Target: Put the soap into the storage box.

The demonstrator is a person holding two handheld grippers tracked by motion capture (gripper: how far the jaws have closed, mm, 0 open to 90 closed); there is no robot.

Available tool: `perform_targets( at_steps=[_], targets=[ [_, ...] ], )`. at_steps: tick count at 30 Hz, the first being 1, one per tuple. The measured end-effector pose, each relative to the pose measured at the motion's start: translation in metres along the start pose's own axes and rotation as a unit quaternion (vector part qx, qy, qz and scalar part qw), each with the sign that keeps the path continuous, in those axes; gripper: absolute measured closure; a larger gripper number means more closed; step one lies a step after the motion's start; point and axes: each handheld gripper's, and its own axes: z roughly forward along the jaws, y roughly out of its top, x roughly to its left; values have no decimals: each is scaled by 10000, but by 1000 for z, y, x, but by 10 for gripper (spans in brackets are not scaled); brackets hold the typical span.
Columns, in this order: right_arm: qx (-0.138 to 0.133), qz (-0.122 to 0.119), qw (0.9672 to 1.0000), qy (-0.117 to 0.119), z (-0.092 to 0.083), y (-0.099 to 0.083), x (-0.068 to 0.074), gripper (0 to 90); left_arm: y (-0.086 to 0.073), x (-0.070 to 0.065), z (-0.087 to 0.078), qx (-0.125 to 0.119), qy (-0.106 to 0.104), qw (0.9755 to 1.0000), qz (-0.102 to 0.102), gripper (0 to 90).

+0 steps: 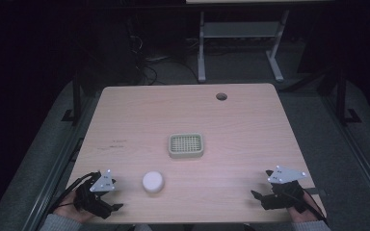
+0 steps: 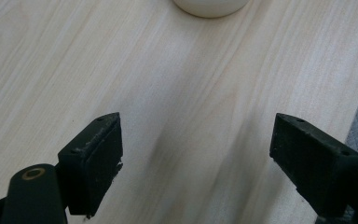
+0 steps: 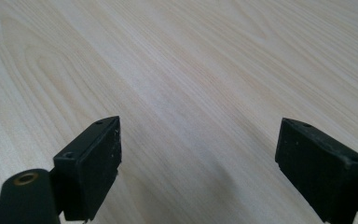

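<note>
Start position: left gripper (image 1: 117, 207) and right gripper (image 1: 254, 194) rested on the table, jaws apart, empty. Small round white puck (image 1: 152, 182) likely to be approached next by left.

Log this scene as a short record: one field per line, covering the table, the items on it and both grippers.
table: light wood table, round hole near far edge
white round object: white round object, near edge, beside left gripper
tray: pale grid-topped tray, centre
left gripper: left gripper, open, nothing held
right gripper: right gripper, open, nothing held
contact: neither gripper touches an item
</note>
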Motion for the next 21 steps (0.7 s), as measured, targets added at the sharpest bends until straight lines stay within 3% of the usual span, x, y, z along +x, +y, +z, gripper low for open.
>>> perform_targets(
  at_steps=[12, 14, 21],
  targets=[
    [-4, -16, 10000, -2, 0, 1, 2, 139, 12, -1, -3, 4, -87, 9999, 143, 168],
    [60, -180, 9998, -45, 1, 1, 2, 139, 16, -1, -4, 1, -110, 9998, 184, 171],
    [63, -174, 9998, -45, 2, 1, 2, 139, 23, -1, -7, 63, -101, 9996, 262, 178]
  ],
)
